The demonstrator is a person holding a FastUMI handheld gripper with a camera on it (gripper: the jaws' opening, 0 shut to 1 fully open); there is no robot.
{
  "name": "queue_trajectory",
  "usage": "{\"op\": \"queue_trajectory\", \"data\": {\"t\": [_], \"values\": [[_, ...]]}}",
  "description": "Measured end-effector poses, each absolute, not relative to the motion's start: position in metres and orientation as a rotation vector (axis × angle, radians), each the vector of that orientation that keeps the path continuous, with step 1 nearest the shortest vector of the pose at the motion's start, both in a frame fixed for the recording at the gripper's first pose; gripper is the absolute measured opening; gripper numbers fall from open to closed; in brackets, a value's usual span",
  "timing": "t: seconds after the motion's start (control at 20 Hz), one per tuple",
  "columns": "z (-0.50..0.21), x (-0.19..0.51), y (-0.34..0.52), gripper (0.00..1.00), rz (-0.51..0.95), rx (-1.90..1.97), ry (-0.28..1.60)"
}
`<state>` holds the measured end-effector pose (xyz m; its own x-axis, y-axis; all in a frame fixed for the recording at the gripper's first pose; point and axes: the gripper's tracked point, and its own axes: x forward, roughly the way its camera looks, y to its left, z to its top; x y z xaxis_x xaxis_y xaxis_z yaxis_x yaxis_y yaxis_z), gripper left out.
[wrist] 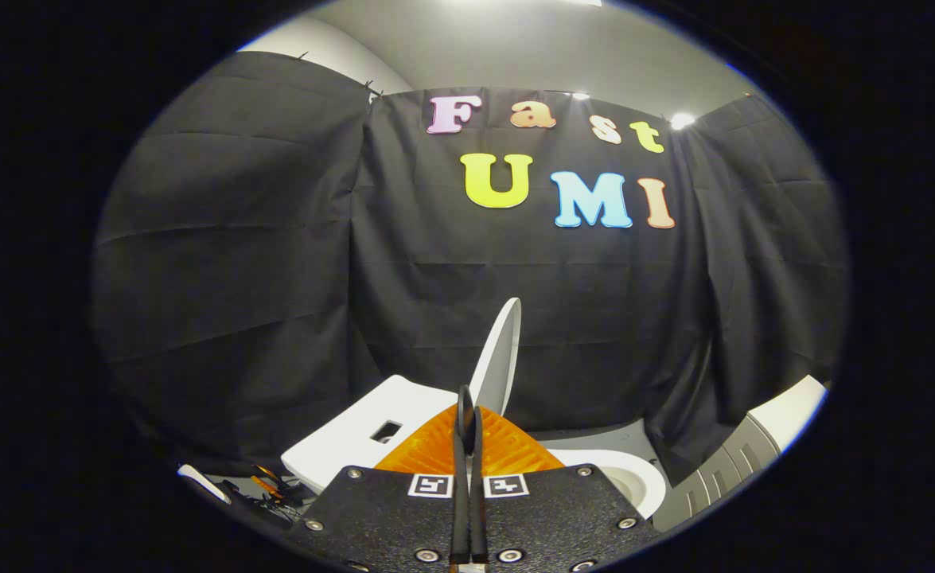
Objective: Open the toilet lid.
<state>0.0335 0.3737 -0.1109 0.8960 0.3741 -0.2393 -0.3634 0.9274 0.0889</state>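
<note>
- The gripper (467, 418) points forward and slightly downward over the toilet, level and centred on the bowl.
- Jaws: pressed together, the two fingers touching along their length, with nothing held between them.
- The toilet lid (499, 354) stands raised, nearly upright with a slight tilt, just beyond the fingertips and a little to their right. It is seen almost edge-on. The fingers do not touch it.
- The toilet tank (356, 438) sits to the left of the raised lid, its flat white top showing a small rectangular opening.
- The toilet bowl (634, 477) shows to the right of the fingers, its white rim curved and its inside open to view.
- A ribbed orange surface (435, 450) lies directly under the fingertips, between the tank and the bowl; what it belongs to cannot be told.
- A grey ribbed cabinet (734, 465) with a white top stands well to the right of the bowl, against the cloth.
- Small dark and orange items (264, 481) lie on the floor to the left of the tank; they are too small to identify.
- Black cloth (236, 263) hangs behind and around the toilet, creased. A grey ceiling (515, 40) with bright lamps runs above it.
</note>
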Motion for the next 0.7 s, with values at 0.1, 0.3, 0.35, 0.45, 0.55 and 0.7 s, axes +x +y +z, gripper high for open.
{"op": "queue_trajectory", "data": {"t": [0.1, 0.3, 0.35, 0.45, 0.55, 0.7], "values": [[-0.109, 0.032, 0.399, 0.0, 0.402, 0.042, 0.261], [-0.109, 0.026, 0.448, 0.0, 0.453, 0.018, 0.276], [-0.109, 0.025, 0.459, 0.0, 0.464, 0.001, 0.276], [-0.112, 0.025, 0.477, 0.0, 0.485, -0.027, 0.277], [-0.115, 0.023, 0.487, 0.0, 0.495, -0.041, 0.282], [-0.117, 0.02, 0.493, 0.0, 0.492, -0.029, 0.283]]}}
